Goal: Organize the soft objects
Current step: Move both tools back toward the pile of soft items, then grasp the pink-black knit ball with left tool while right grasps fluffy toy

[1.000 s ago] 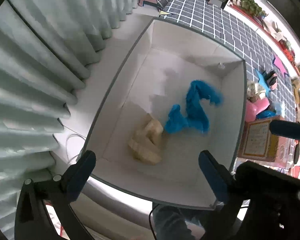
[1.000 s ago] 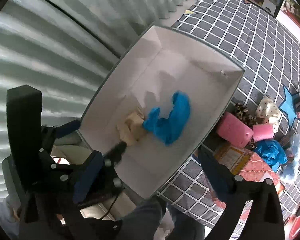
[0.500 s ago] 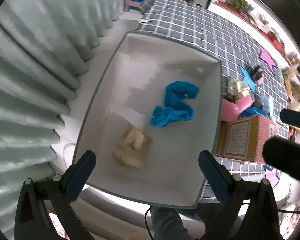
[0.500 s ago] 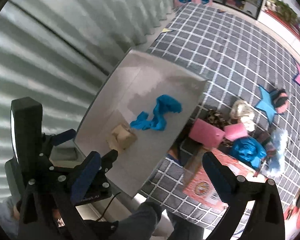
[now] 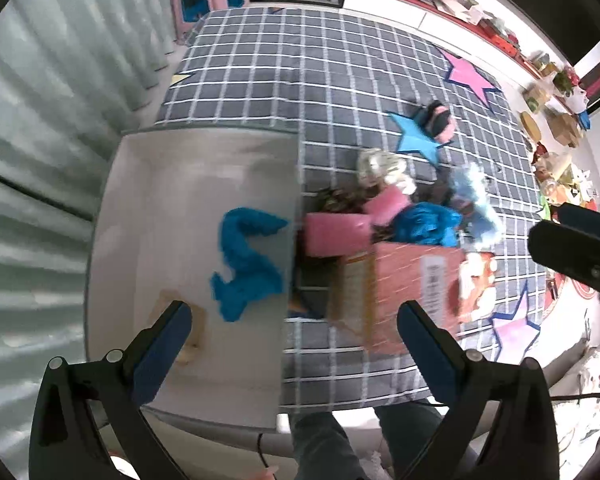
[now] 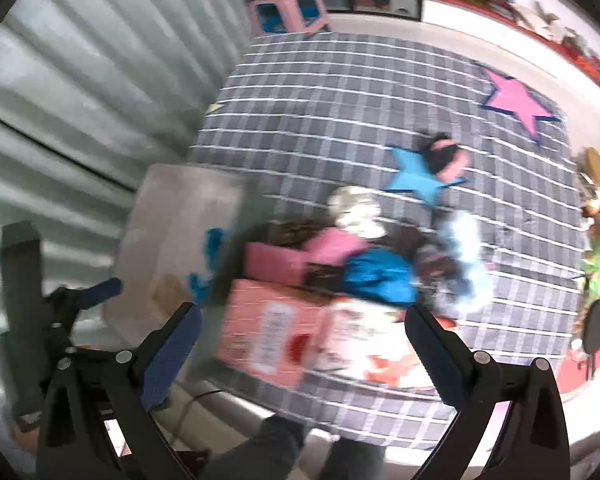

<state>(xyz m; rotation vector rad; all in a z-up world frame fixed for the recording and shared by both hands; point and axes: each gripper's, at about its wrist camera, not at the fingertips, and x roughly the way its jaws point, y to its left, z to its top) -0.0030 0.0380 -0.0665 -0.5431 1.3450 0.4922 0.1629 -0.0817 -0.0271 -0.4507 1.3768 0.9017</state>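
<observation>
A crumpled blue cloth [image 5: 246, 262] lies inside the white bin [image 5: 148, 208]; my left view shows it whole, my right view only a blurred sliver. Both my left gripper [image 5: 290, 318] and right gripper [image 6: 300, 320] gape, released, grasping nothing.

We find no text that we can read. The pink carton [image 5: 416, 276] carries a white label [image 5: 434, 280] with dark printed lines, but blur leaves them illegible to us in the left wrist view. In the right wrist view the same carton [image 6: 276, 332] shows a white panel [image 6: 272, 330] and red-and-white artwork, equally smeared; we make out no letters, numbers or brand there.
</observation>
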